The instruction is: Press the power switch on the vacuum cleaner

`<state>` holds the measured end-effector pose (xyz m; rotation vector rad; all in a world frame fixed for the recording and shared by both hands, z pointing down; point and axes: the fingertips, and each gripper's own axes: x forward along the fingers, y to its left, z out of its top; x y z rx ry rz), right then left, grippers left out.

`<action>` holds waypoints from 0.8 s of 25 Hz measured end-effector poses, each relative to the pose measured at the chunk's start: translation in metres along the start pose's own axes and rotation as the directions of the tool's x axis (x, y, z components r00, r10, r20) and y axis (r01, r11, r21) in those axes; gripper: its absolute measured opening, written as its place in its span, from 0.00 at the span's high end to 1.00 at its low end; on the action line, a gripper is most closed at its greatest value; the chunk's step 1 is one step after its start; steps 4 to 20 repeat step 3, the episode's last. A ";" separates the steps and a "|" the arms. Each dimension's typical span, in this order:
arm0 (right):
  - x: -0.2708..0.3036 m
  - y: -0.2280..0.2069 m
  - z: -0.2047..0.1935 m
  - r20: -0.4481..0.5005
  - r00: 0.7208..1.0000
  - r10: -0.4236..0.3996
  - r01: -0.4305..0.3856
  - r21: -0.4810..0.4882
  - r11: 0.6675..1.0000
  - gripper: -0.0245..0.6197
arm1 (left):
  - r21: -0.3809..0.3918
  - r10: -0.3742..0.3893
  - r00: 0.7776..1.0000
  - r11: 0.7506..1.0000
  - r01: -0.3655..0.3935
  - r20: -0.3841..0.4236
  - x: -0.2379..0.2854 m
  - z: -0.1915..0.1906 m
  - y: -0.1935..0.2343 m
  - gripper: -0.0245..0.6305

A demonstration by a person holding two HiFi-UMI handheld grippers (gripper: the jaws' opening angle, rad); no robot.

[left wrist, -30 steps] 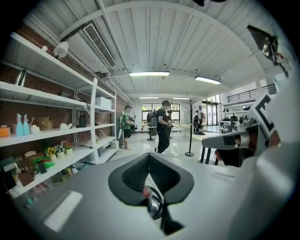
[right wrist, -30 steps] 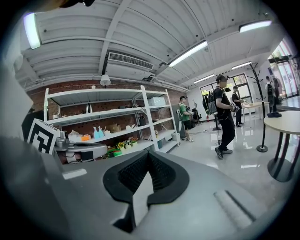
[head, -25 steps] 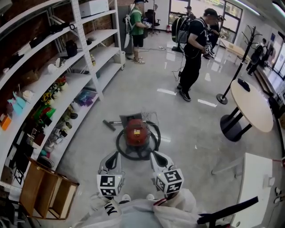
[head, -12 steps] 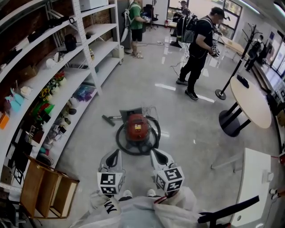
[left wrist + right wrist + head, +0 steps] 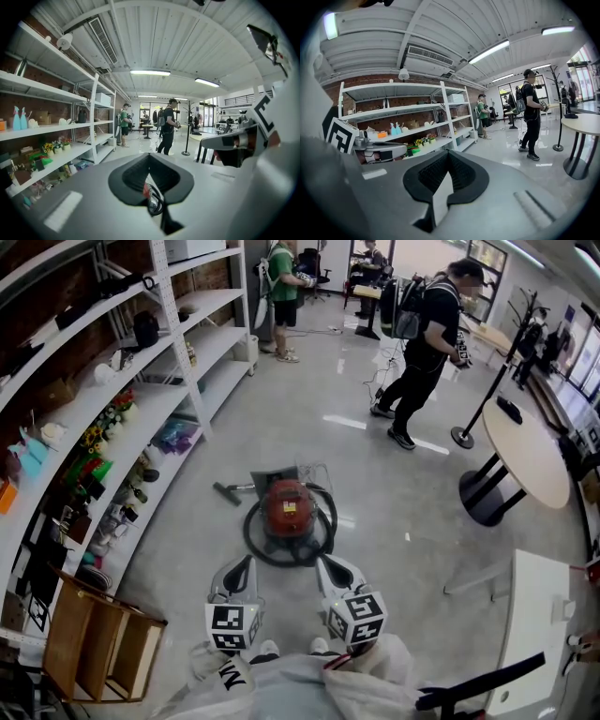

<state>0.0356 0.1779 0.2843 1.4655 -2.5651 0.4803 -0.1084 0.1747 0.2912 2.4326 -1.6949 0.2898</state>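
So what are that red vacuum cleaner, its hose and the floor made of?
The red drum-shaped vacuum cleaner looks like moulded plastic with a slight sheen. The black hose looped round it seems flexible plastic or rubber, matte. The grey floor is glossy and mirrors the lights: probably polished concrete or a resin coat.

The vacuum cleaner (image 5: 288, 507) — a red canister — sits upright on the floor (image 5: 403, 521) at 12 o'clock, its black hose (image 5: 249, 538) coiled round it, nozzle (image 5: 228, 496) at 10 o'clock.
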 end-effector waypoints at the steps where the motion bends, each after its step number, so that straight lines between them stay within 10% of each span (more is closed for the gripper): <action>1: 0.000 0.000 0.000 -0.001 1.000 -0.001 0.001 0.000 1.000 0.96 | 0.000 -0.001 1.000 1.000 0.001 0.000 0.000 0.001 0.000 0.96; 20: -0.001 0.000 0.001 -0.003 1.000 -0.001 0.001 0.000 1.000 0.96 | 0.000 -0.002 1.000 1.000 0.002 -0.001 -0.001 0.002 -0.001 0.96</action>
